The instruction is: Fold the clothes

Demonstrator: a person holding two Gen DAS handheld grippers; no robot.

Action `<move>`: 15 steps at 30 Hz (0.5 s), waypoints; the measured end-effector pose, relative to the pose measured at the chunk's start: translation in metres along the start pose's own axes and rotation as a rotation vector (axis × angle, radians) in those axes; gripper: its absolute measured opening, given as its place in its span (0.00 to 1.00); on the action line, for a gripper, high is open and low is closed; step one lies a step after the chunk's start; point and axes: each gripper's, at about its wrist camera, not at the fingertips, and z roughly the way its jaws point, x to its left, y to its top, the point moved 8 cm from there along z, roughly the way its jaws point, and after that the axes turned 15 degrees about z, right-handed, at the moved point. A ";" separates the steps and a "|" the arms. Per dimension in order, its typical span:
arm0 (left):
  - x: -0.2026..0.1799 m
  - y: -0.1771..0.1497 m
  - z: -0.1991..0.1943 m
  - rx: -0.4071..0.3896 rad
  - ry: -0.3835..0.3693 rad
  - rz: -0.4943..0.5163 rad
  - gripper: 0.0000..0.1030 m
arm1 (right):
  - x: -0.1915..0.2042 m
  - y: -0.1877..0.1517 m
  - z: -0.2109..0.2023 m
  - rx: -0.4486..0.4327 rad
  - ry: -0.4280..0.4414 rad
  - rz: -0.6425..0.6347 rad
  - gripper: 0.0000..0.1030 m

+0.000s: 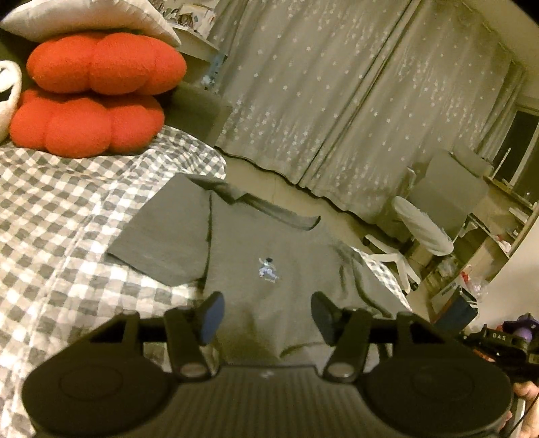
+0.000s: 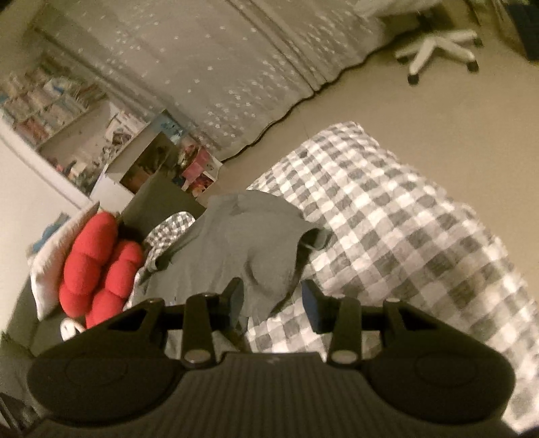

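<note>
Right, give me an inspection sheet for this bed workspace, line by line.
Surface: bed covered with a grey-and-white checked quilt, rumpled toward the floor-side edge.
Job's things: grey short-sleeved T-shirt with a small chest print, spread front up, one sleeve flat, the other side bunched.
Clutter: two red puffy cushions stacked under a pale pillow.
Grippers: left gripper open over the shirt's lower part, nothing between the fingers; right gripper open at the bunched side, fabric by one finger, not pinched.
Cables: nothing seen.
Surroundings: star-patterned grey curtains, white swivel chair, bookshelf, cluttered desk.
</note>
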 end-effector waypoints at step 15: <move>-0.026 0.028 0.048 0.073 -0.021 0.186 0.63 | -0.042 0.030 0.027 0.089 0.065 0.413 0.45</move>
